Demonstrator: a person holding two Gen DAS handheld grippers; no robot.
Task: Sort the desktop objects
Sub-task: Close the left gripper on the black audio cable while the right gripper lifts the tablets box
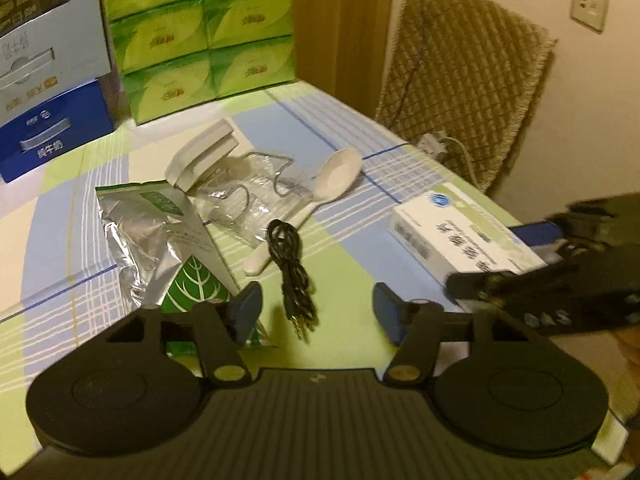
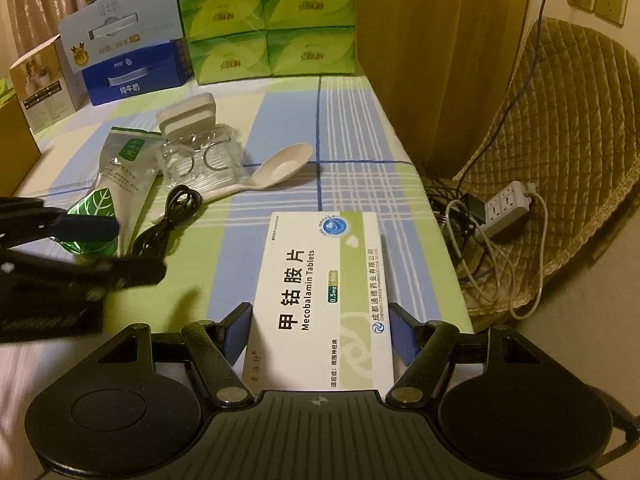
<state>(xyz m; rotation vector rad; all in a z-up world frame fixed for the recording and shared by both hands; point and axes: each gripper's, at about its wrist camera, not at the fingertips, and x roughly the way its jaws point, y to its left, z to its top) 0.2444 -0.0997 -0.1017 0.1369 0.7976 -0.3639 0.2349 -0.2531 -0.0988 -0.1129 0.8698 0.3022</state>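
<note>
A white medicine box (image 2: 320, 300) printed "Mecobalamin Tablets" sits between the pads of my right gripper (image 2: 322, 330), which is shut on its two long sides. The left wrist view shows the same box (image 1: 460, 236) and right gripper (image 1: 504, 256) at the table's right edge. My left gripper (image 1: 318, 312) is open just above the checked tablecloth (image 1: 340, 152). The plug end of a coiled black cable (image 1: 294, 276) lies between its fingers, untouched. A silver foil pouch (image 1: 160, 248) with a green leaf lies by the left finger. A white spoon (image 1: 320, 188) rests beyond the cable.
A clear plastic pack (image 1: 248, 192) with wire rings and a white holder (image 1: 204, 152) lies mid-table. Green tissue packs (image 1: 200, 36) and a blue carton (image 1: 52, 120) stand at the back. A padded chair (image 2: 560, 160) with a power strip (image 2: 508, 204) is right of the table.
</note>
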